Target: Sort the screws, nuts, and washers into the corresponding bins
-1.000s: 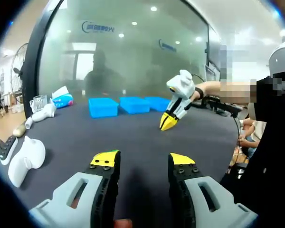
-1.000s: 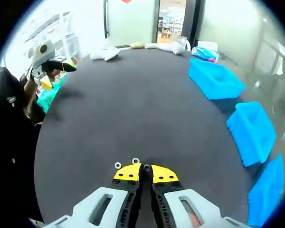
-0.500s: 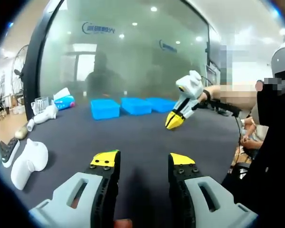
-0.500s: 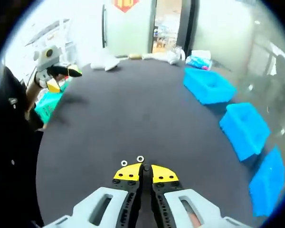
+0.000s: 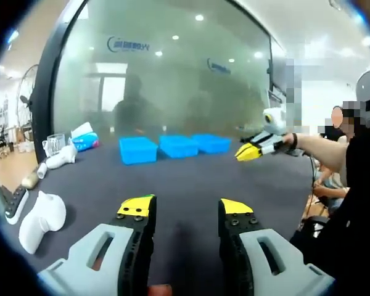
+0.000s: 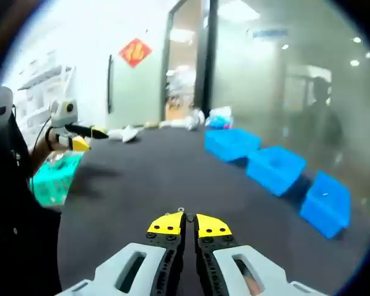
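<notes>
Three blue bins (image 5: 139, 149) (image 5: 179, 146) (image 5: 209, 143) stand in a row at the far side of the dark table (image 5: 185, 179). My left gripper (image 5: 185, 208) hovers open over the table with nothing between its jaws. My right gripper (image 5: 250, 152), held in a person's hand, hangs in the air right of the bins. In its own view the right gripper (image 6: 186, 219) is shut, and a tiny metal part (image 6: 180, 210), seemingly a nut, peeks out at its tips. The bins (image 6: 231, 143) (image 6: 277, 169) (image 6: 325, 203) lie ahead to its right. The left gripper (image 6: 89, 135) shows at far left.
White plastic objects (image 5: 40, 213), a dark remote (image 5: 15, 203) and a tissue pack (image 5: 83, 139) lie along the table's left side. A teal basket (image 6: 49, 179) stands off the table beside the person. A glass wall rises behind the bins.
My right gripper has risen off the table and tilted up, leaving two washers behind; in the left gripper view it moved right and higher. The left gripper has barely moved.
</notes>
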